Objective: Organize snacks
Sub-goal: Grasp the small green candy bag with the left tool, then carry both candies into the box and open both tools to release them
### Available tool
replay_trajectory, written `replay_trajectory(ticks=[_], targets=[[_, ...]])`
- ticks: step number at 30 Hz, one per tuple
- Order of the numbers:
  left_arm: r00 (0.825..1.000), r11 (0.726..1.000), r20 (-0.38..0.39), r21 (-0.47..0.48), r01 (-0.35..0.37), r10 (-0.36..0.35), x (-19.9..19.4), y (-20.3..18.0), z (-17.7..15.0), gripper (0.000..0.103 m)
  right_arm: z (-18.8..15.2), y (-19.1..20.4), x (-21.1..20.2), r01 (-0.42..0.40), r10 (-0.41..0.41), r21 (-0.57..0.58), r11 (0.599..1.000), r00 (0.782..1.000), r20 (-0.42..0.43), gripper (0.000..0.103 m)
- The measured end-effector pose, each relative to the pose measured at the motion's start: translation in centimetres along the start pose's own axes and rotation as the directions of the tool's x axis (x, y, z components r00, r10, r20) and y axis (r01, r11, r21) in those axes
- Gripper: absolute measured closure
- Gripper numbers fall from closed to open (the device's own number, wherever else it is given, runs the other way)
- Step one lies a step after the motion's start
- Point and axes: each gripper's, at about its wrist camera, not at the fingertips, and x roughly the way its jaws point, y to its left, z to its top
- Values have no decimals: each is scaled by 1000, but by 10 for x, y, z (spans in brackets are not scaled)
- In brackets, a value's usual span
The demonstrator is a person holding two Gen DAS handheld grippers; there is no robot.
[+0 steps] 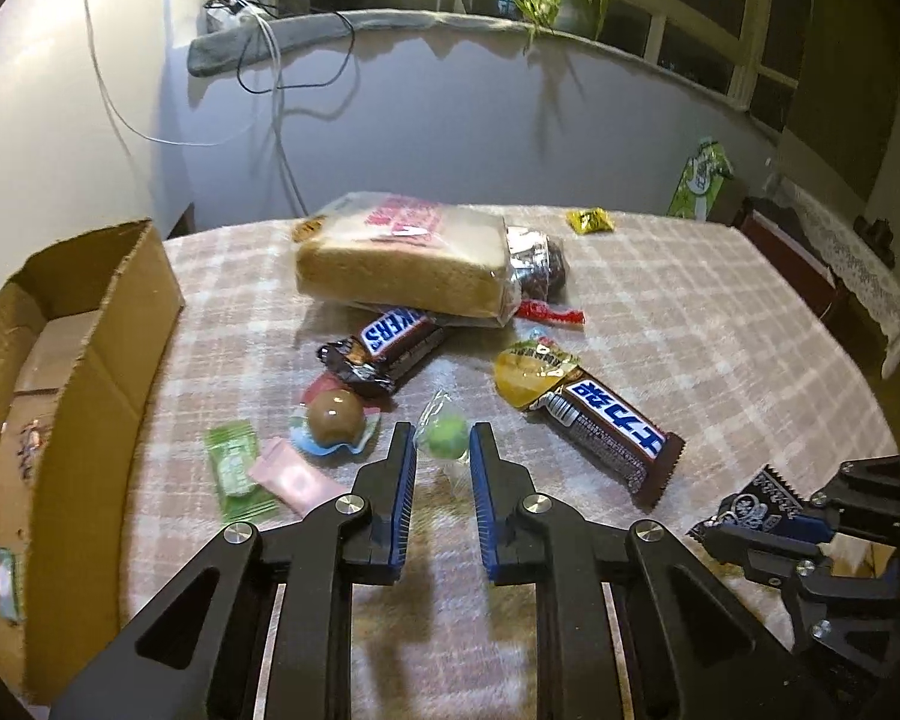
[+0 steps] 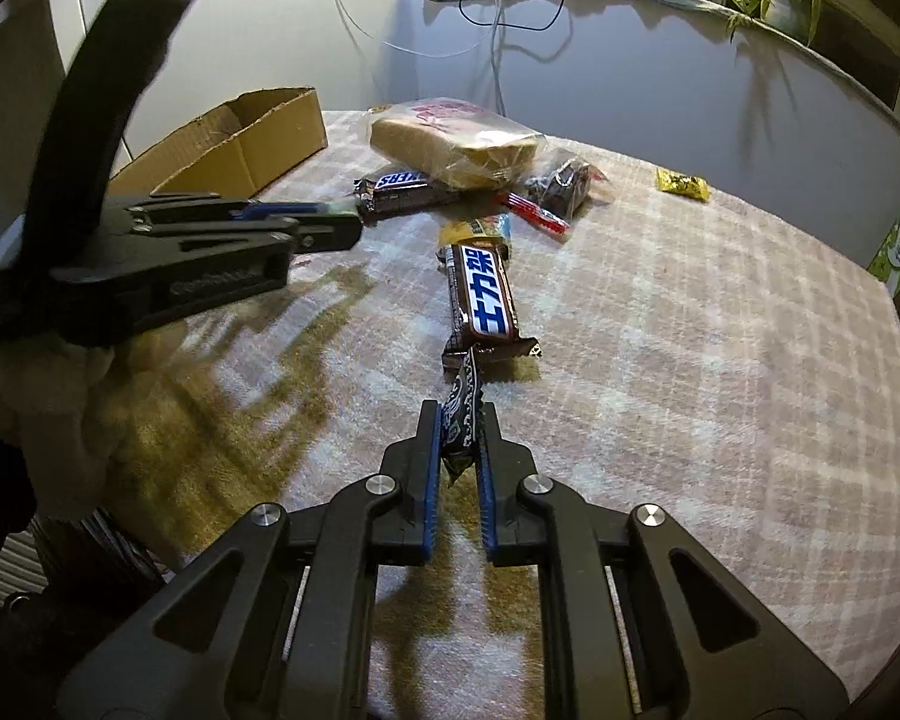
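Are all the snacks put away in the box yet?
Not yet. The cardboard box looks to hold a few small wrappers. The left gripper is shut on a green candy, the right gripper on a dark packet. The bread, two chocolate bars and small sweets lie on the table.

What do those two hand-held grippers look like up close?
Both look alike. The left hand-held gripper and right hand-held gripper have matte black angular linkage arms with triangular cut-outs, round silver pivot bolts, and two straight fingers lined with ribbed blue pads. No cables show.
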Motion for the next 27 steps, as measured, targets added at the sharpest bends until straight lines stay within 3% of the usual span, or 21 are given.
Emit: replay_trajectory(ticks=[12,27], targets=[[997,998,80,-55,2,2,-39,18,2,87,17,-3,-16,-20,18,31,999,999,45,92],[980,982,166,-168,-82,111,-97,83,-8,87,92,61,-13,-111,124,-102,989,984,128,92]])
